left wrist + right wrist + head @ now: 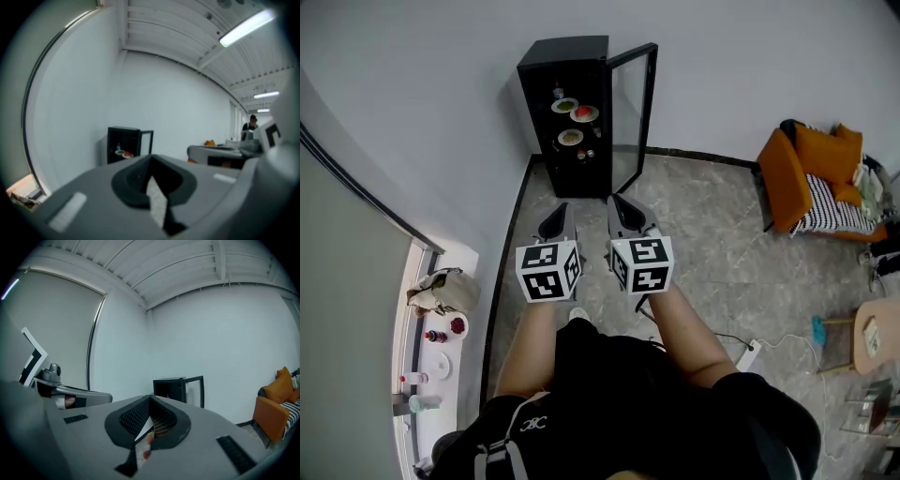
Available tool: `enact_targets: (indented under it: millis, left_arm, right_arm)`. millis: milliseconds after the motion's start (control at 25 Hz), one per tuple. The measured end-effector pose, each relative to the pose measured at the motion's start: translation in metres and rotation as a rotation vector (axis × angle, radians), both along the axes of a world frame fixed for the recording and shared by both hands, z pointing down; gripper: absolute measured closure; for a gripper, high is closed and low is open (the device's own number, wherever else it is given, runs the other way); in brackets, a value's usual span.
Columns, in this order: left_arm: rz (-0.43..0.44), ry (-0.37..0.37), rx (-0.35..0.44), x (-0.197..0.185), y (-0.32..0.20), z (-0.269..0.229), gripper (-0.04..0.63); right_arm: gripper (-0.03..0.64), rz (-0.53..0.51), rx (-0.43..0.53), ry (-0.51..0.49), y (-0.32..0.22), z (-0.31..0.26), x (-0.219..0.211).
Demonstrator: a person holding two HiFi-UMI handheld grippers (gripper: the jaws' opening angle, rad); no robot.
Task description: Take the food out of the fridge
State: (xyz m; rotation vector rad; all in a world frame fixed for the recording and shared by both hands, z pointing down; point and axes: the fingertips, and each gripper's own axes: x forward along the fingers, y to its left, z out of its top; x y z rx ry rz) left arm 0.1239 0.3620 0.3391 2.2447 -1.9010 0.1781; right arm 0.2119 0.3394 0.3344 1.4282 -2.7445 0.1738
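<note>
Left gripper (pixel 561 214): jaws pressed together, nothing between the pads. Its own view (pixel 151 163) shows the two halves meeting in one seam. Right gripper (pixel 619 204): also closed and carrying nothing, with the same closed seam in its view (pixel 150 403). The two are side by side, just apart, and both point at the fridge (pixel 565 112).

Room to move: bare grey stone floor (pixel 694 253) runs from the jaw tips to the fridge front, with nothing lying on that stretch. The white wall (pixel 441 112) closes in on the left, with a dark skirting along its foot.

Fridge: small, black, upright, set in the corner against the wall. Its glass door (pixel 636 98) hangs wide open on the right side. Food sits on the shelves inside: a plate of green food (pixel 564 105), a plate of red food (pixel 585 113) just beside it, and a third plate (pixel 570 138) one shelf lower. Small bottles share the shelves; I cannot make out what they are.

Around: the orange armchair (pixel 802 173) with a striped cushion is well to the right. A power strip (pixel 748 356) and its cable lie on the floor near my right. A counter (pixel 441 352) with a bag (pixel 442 291) runs along the left wall. A person (pixel 251 125) stands far off in the left gripper view.
</note>
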Motion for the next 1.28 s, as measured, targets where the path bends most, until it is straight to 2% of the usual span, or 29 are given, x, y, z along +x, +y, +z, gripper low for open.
enact_targets:
  millis: [360,600,1000,1280]
  left_arm:
    - [0.004,-0.007,-0.004,-0.015,-0.036,0.014,0.597]
    - [0.017,0.0,0.013,-0.038,-0.082,0.02,0.597]
    - [0.049,0.044,-0.005,-0.096,-0.211,0.035,0.597]
    - [0.088,0.068,-0.048,-0.137,-0.305,0.038,0.597]
  right_arm:
    - [0.626,-0.011,0.007,0.026,-0.037,0.015,-0.015]
    - [0.627,-0.006,0.011,0.019,-0.084,0.022,-0.037]
    - [0.627,0.02,0.0,0.062,-0.203,0.04,-0.098]
    - [0.627,0.054,-0.011,0.097,-0.291,0.034,-0.139]
